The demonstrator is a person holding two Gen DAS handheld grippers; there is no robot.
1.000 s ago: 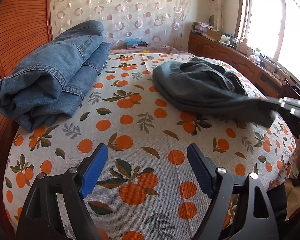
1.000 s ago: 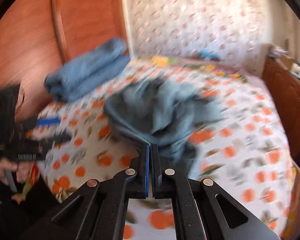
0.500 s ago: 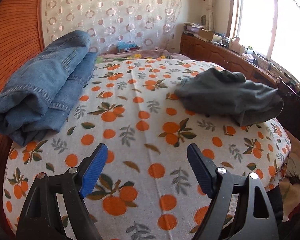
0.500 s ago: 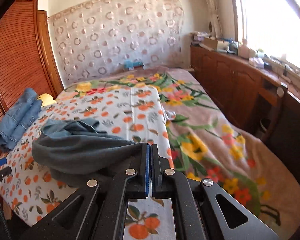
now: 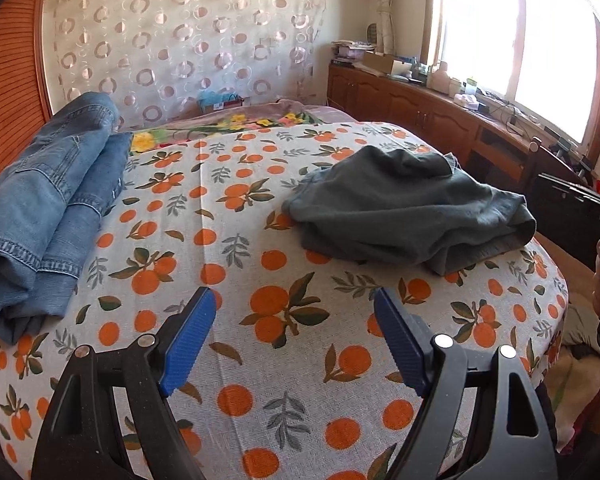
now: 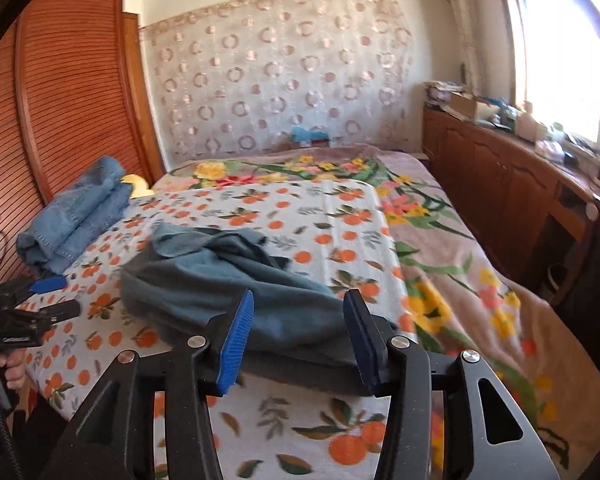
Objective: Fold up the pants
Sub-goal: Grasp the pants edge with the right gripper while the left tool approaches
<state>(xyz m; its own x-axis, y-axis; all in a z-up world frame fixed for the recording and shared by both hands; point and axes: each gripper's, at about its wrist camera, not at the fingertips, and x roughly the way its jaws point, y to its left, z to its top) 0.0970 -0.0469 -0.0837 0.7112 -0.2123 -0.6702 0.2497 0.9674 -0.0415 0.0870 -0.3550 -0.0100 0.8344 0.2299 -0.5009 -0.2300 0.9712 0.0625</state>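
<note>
Crumpled grey-green pants (image 5: 404,208) lie in a heap on the orange-print sheet (image 5: 260,264), toward the bed's right side; they also show in the right wrist view (image 6: 236,284). My left gripper (image 5: 294,336) is open and empty above the sheet, well short of the pants. My right gripper (image 6: 296,336) is open, its fingers either side of the pants' near edge, holding nothing. The right gripper's body shows at the right edge of the left wrist view (image 5: 576,208).
Folded blue jeans (image 5: 48,208) lie at the bed's left side by the wooden louvred panel (image 6: 60,120). A floral blanket (image 6: 440,240) covers the bed's right part. A wooden cabinet (image 5: 440,108) with clutter runs under the window. A patterned curtain hangs behind.
My right gripper, shut on the pants before, has dragged them to the bed's right side and opened, letting them go. The left gripper has stayed open.
</note>
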